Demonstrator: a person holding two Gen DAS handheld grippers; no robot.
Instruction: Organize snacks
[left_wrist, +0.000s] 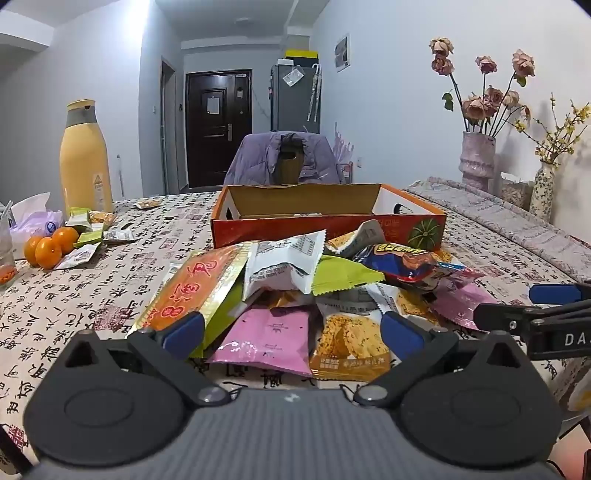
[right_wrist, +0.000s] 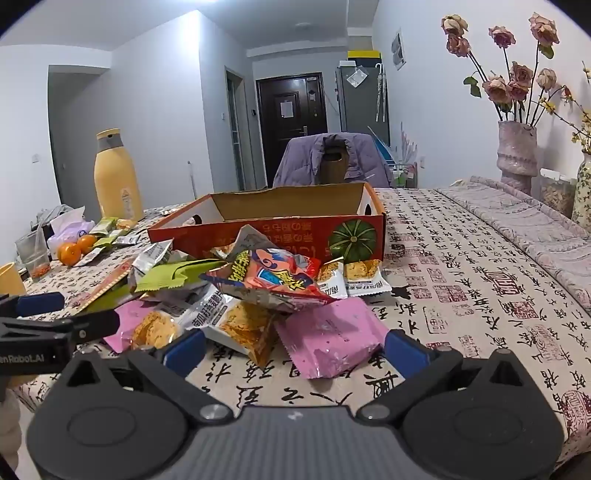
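Note:
A pile of snack packets (left_wrist: 295, 288) lies on the patterned tablecloth in front of an open orange cardboard box (left_wrist: 325, 218), which looks nearly empty. The pile and the box (right_wrist: 266, 229) also show in the right wrist view. My left gripper (left_wrist: 291, 328) is open and empty, its blue fingertips either side of a pink packet (left_wrist: 269, 339) and an orange cracker packet (left_wrist: 347, 343). My right gripper (right_wrist: 295, 347) is open and empty, just short of another pink packet (right_wrist: 328, 336) and a red-blue chip bag (right_wrist: 273, 280). Each gripper shows at the edge of the other's view.
A yellow bottle (left_wrist: 86, 158), oranges (left_wrist: 50, 243), a tissue bag and a few more small packets (left_wrist: 88, 236) sit at the left. Vases with dried flowers (left_wrist: 478, 158) stand at the right. A chair with a purple jacket (left_wrist: 284, 158) is behind the box.

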